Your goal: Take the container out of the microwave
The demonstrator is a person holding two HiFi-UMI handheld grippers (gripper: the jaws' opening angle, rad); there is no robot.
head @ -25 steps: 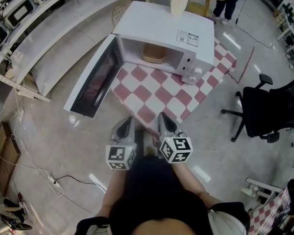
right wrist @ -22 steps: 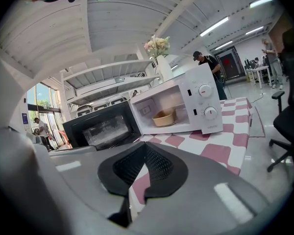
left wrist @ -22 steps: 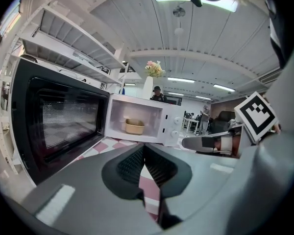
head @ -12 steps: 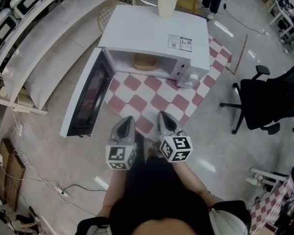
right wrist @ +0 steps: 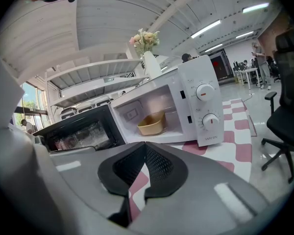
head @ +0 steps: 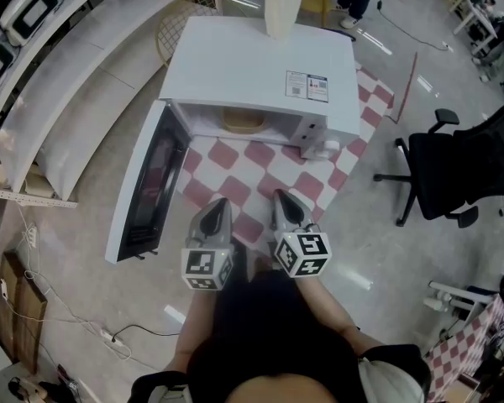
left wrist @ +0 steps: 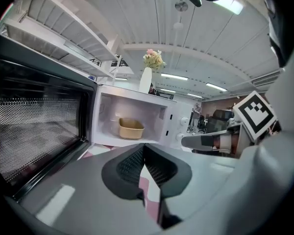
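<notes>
A white microwave (head: 252, 78) stands on a table with its door (head: 147, 183) swung wide open to the left. A tan container (head: 239, 122) sits inside the cavity; it also shows in the left gripper view (left wrist: 131, 128) and the right gripper view (right wrist: 152, 124). Both grippers are held side by side in front of the person, short of the table's near edge and well away from the microwave. My left gripper (head: 217, 214) is shut and holds nothing. My right gripper (head: 287, 206) is likewise shut, with its pads meeting at the tips and nothing between them.
A red-and-white checkered cloth (head: 260, 175) covers the table. A vase of flowers (left wrist: 148, 72) stands on the microwave. A black office chair (head: 454, 175) is at the right, white shelves (head: 59, 65) at the left, cables (head: 109, 338) on the floor.
The person has stepped nearer: the microwave and table now lie closer to both grippers in the head view. Both grippers stay shut and side by side.
</notes>
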